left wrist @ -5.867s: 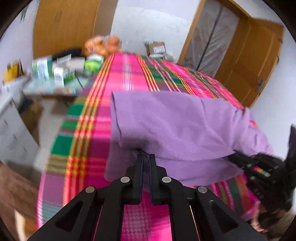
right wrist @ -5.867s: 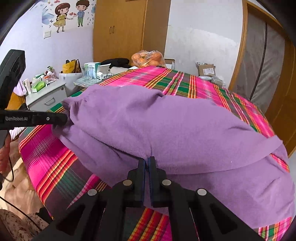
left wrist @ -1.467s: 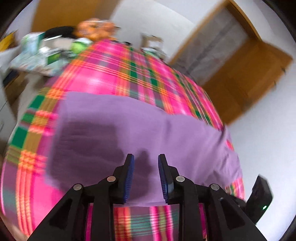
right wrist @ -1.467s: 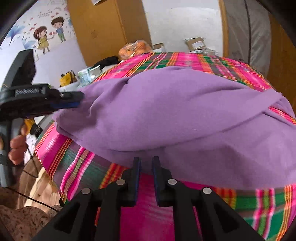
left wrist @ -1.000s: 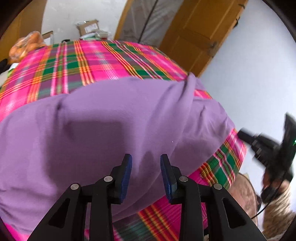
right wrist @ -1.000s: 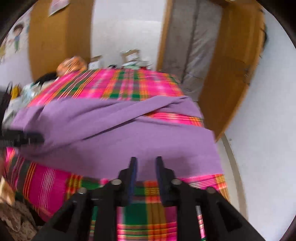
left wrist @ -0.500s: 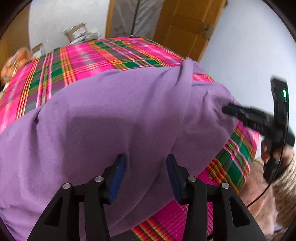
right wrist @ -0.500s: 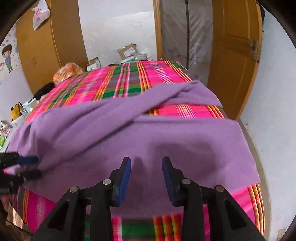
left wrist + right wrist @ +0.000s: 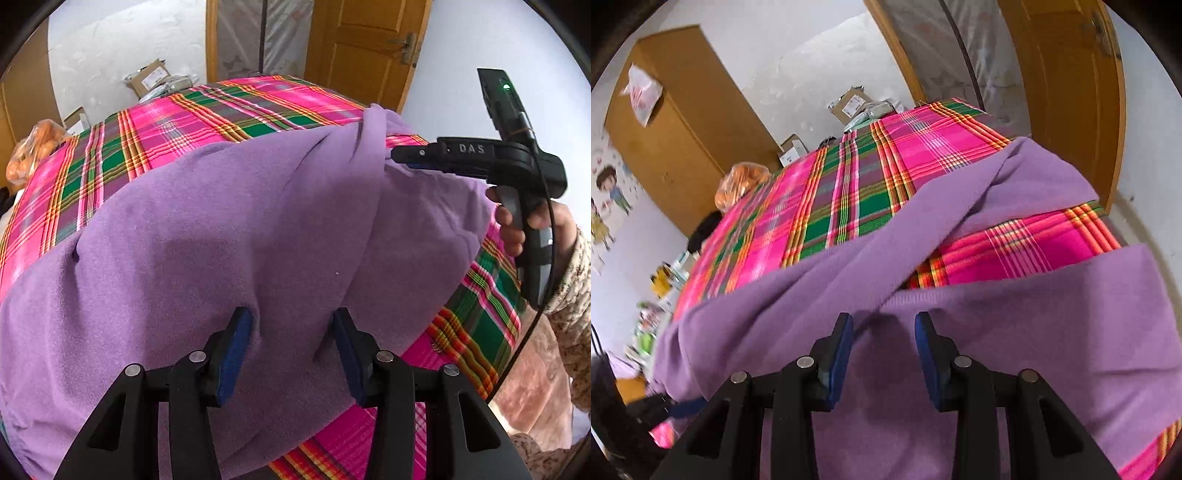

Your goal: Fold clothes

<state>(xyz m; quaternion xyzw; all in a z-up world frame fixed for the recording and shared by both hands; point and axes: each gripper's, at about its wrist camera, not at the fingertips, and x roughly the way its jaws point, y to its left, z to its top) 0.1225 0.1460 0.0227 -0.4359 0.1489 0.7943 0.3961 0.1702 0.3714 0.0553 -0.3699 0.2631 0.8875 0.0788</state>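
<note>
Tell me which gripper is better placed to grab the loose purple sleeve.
Right, probably. The right gripper hangs open right at the sleeve crossing the purple garment; the left gripper sits open over the plain body.

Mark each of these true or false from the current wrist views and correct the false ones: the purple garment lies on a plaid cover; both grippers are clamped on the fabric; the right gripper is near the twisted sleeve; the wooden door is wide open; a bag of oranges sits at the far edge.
1. The purple garment lies on a pink and green plaid cover. True.
2. Both grippers are clamped on the fabric. False: the left gripper and right gripper both stand open over it.
3. The right gripper's tips are by the twisted sleeve. True.
4. The wooden door is wide open. False: it looks shut.
5. A bag of oranges sits at the cover's far edge. True.
</note>
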